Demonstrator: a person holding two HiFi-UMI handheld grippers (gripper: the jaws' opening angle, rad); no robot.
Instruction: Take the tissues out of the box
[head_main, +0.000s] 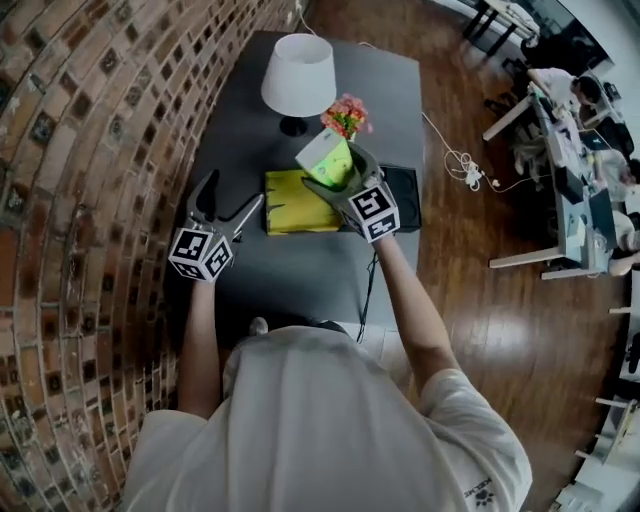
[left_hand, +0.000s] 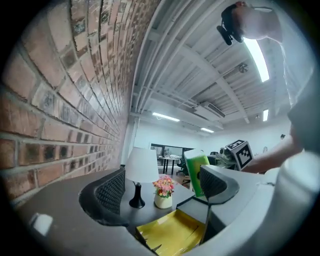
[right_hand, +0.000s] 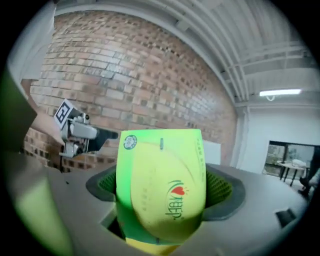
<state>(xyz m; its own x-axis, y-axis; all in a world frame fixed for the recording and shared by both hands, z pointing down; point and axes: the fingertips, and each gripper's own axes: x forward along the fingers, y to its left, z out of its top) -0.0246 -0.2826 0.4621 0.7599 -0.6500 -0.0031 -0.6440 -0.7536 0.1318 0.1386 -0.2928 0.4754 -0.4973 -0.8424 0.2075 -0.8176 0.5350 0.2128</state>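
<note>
Tissue pack (right_hand: 160, 170) in right gripper (head_main: 342, 170) jaws, outside yellow box (head_main: 290, 205).

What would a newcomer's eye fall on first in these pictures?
The bright green tissue pack strikes first, clamped in the right gripper near the yellow box on the dark table. Behind it stand a white lamp and pink flowers, beside a brick wall.

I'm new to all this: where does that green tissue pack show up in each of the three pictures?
Head view: green tissue pack just above centre.
Left gripper view: green tissue pack low, right of centre.
Right gripper view: green tissue pack fills the lower centre, clamped between the jaws.
Shared landmark: brick wall.
</note>
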